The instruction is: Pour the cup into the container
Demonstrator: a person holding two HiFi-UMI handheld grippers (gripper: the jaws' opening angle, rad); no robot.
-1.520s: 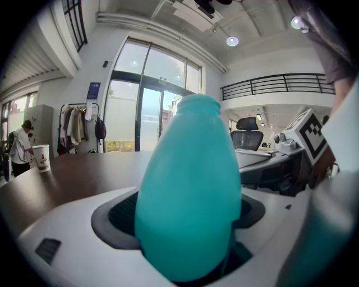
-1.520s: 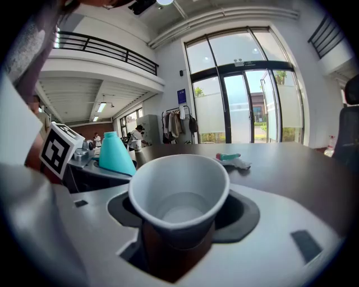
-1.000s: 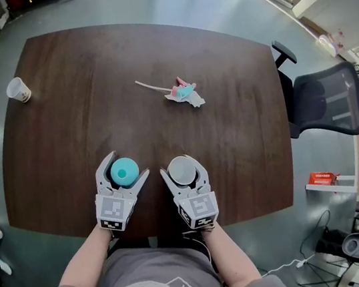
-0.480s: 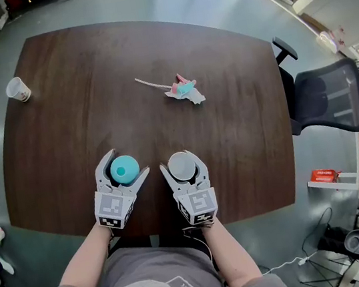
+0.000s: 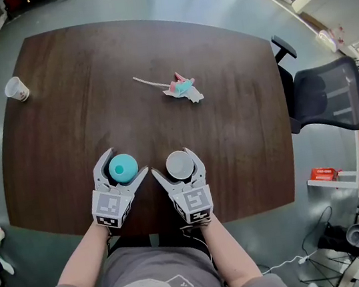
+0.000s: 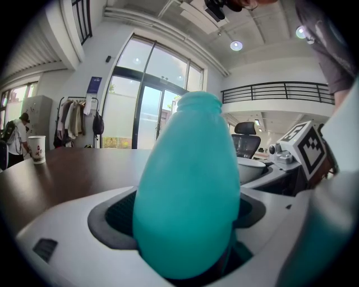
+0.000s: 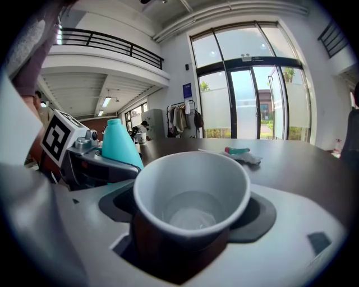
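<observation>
Here, cup upright, mouth up, right fingers just opening around it; left fingers gripping teal container beside it.

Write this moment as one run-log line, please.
left hand-held gripper: closed on teal container | right hand-held gripper: jaws just opening, cup between them | cup standing on table

An office hall: a dark meeting table, a mesh swivel chair, tall glass doors, a railed mezzanine.
</observation>
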